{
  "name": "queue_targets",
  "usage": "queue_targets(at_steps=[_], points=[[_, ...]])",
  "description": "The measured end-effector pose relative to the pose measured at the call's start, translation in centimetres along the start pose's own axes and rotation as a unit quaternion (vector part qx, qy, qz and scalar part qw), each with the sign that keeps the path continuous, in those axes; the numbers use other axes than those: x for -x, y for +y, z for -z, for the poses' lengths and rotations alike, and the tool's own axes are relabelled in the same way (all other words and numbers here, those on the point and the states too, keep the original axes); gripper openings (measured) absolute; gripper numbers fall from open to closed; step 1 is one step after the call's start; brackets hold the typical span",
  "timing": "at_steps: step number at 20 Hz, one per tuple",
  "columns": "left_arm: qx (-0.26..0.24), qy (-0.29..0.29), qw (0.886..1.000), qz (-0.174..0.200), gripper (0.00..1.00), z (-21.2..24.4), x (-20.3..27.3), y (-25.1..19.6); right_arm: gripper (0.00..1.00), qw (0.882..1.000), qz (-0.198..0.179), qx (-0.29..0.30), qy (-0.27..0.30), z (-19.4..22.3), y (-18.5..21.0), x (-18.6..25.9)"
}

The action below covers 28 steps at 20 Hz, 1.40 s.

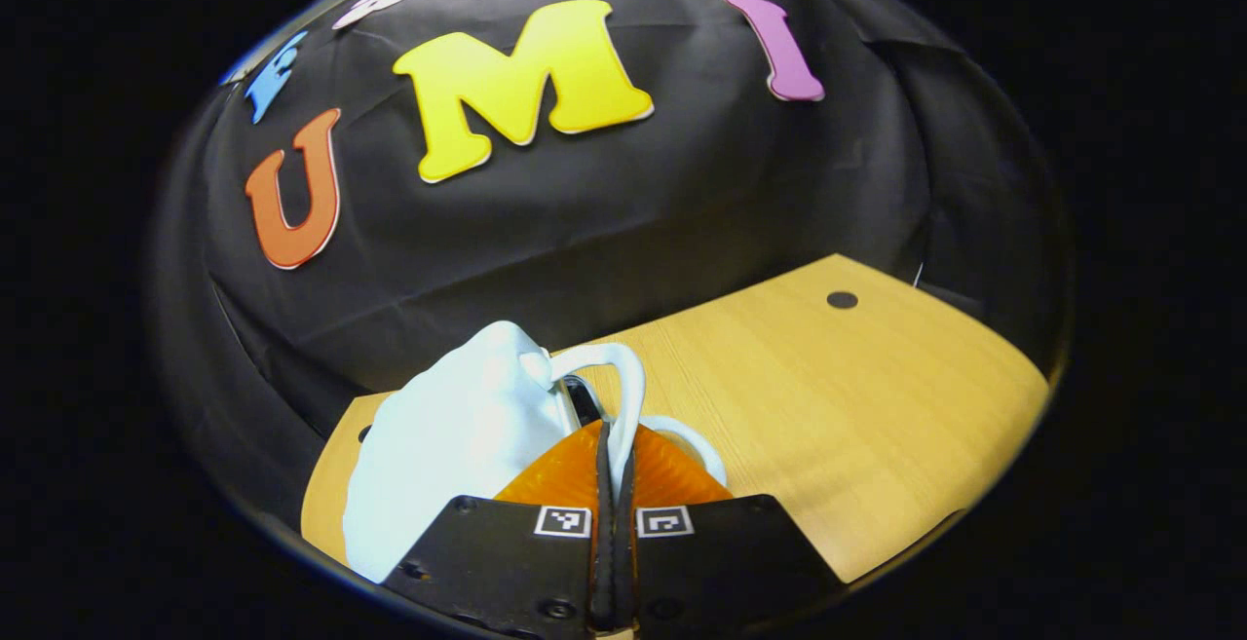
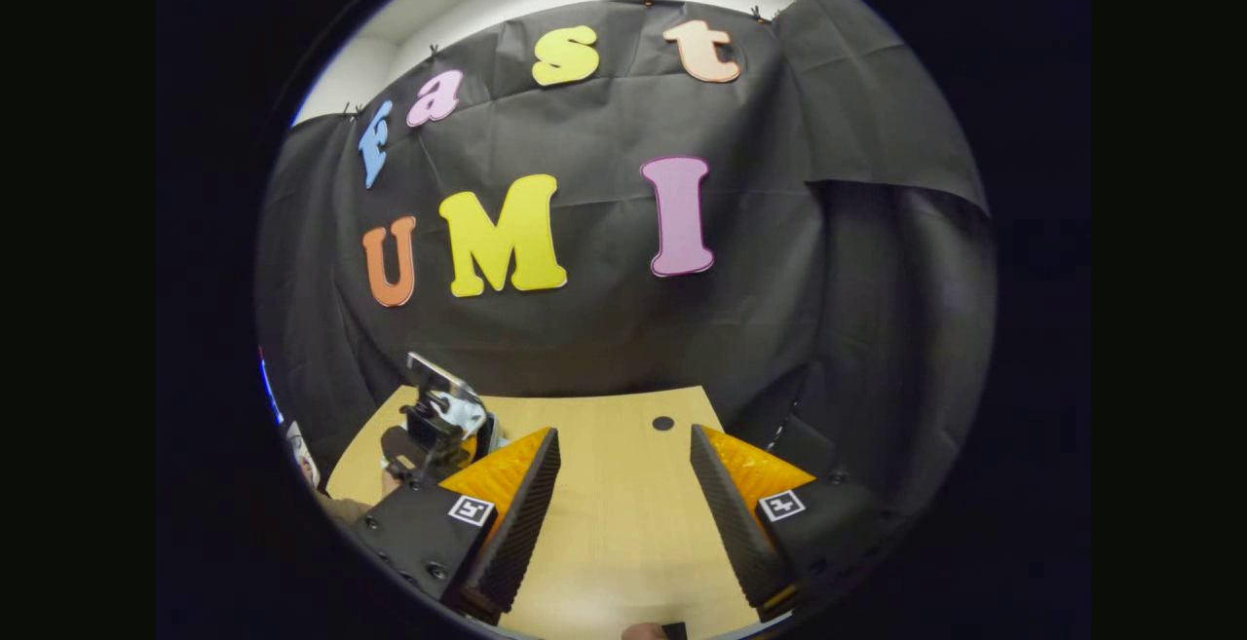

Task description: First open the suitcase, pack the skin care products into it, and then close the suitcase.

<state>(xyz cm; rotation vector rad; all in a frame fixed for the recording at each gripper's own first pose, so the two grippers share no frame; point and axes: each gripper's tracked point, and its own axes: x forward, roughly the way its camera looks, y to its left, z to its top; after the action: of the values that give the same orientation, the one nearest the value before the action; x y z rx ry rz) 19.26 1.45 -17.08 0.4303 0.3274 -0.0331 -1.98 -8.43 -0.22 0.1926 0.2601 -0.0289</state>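
Suitcase (image 1: 458, 445) handle pinched in left tongs (image 1: 614, 445) — right tongs (image 2: 623, 484) gape wide over table (image 2: 623, 543).

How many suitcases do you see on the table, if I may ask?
1: a white suitcase on the table, right at the tips of the left gripper; others may be hidden.

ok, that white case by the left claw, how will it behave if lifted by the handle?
White case looks smooth and moulded, so probably rigid, no flop. Thin looped handle may let it swing or tilt. Surface seems glossy, likely slippery for the left claw.
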Motion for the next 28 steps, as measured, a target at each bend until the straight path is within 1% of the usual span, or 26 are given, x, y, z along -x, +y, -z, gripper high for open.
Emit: queue_targets(at_steps=[3,4,5,6,7,8,9,10,11,12,13,14,15,17,21,24,25,26,27,28], points=[[-0.080,0.048,0.996,-0.003,0.05,3.2,-1.7,-1.9,0.80,1.000,0.007,0.001,-0.002,0.0,-0.1,0.1],[-0.104,0.059,0.993,-0.008,0.05,3.9,-2.1,-1.8,0.80,1.000,0.008,0.000,-0.003,-0.1,0.0,0.2],[-0.121,0.055,0.991,-0.016,0.06,3.7,-2.4,-1.8,0.80,1.000,0.011,0.001,-0.006,-0.2,0.0,0.3],[-0.115,0.054,0.992,-0.001,0.06,3.8,-2.2,-2.8,0.80,1.000,0.015,0.002,-0.008,-0.3,0.0,0.2],[-0.086,0.051,0.994,0.035,0.07,3.8,-1.8,-4.3,0.80,1.000,0.017,0.001,-0.010,-0.5,0.1,0.3],[-0.054,0.043,0.996,0.059,0.28,3.3,-1.6,-5.1,0.80,1.000,0.018,0.000,-0.013,-0.7,0.3,0.4],[-0.028,0.037,0.996,0.071,0.37,2.2,-1.4,-5.3,0.80,1.000,0.021,0.001,-0.016,-1.1,0.5,0.5],[-0.015,0.027,0.997,0.067,0.34,1.3,-0.6,-4.5,0.80,1.000,0.021,0.002,-0.021,-1.3,0.7,0.4],[-0.003,0.009,0.998,0.055,0.35,-0.3,0.1,-3.4,0.80,0.999,0.022,0.003,-0.027,-1.8,1.1,0.3],[0.016,-0.013,0.998,0.052,0.39,-1.9,1.4,-2.4,0.80,0.999,0.022,0.005,-0.035,-2.4,1.6,0.3],[0.041,-0.034,0.997,0.057,0.54,-3.7,2.9,-1.6,0.80,0.999,0.023,0.009,-0.041,-2.6,2.3,0.0],[0.067,-0.043,0.995,0.068,0.65,-4.9,4.7,-1.0,0.80,0.999,0.023,0.015,-0.047,-2.8,2.8,-0.2],[0.085,-0.047,0.993,0.064,0.82,-5.6,6.5,0.0,0.80,0.998,0.023,0.021,-0.052,-3.1,3.7,-0.4],[0.099,-0.071,0.992,0.039,0.89,-7.3,10.6,3.4,0.80,0.998,0.014,0.027,-0.063,-3.2,6.1,-0.7],[0.124,-0.106,0.987,-0.003,0.98,-8.3,19.2,9.3,0.80,0.997,0.000,0.033,-0.072,-2.7,10.7,-2.0],[0.143,-0.113,0.983,-0.011,0.98,-7.8,22.6,12.3,0.80,0.997,-0.018,0.030,-0.067,-1.6,14.5,-2.5],[0.144,-0.116,0.983,-0.020,0.98,-7.8,23.6,13.7,0.78,0.997,-0.025,0.029,-0.064,-1.3,15.9,-2.6],[0.145,-0.121,0.982,-0.028,0.98,-7.8,24.4,15.0,0.80,0.997,-0.033,0.032,-0.062,-1.1,17.1,-2.7],[0.150,-0.129,0.980,-0.036,0.98,-8.0,24.8,16.2,0.80,0.997,-0.038,0.038,-0.061,-1.0,18.2,-2.7],[0.154,-0.133,0.978,-0.043,0.98,-8.0,25.2,17.3,0.78,0.996,-0.045,0.045,-0.060,-1.0,19.3,-2.7]])
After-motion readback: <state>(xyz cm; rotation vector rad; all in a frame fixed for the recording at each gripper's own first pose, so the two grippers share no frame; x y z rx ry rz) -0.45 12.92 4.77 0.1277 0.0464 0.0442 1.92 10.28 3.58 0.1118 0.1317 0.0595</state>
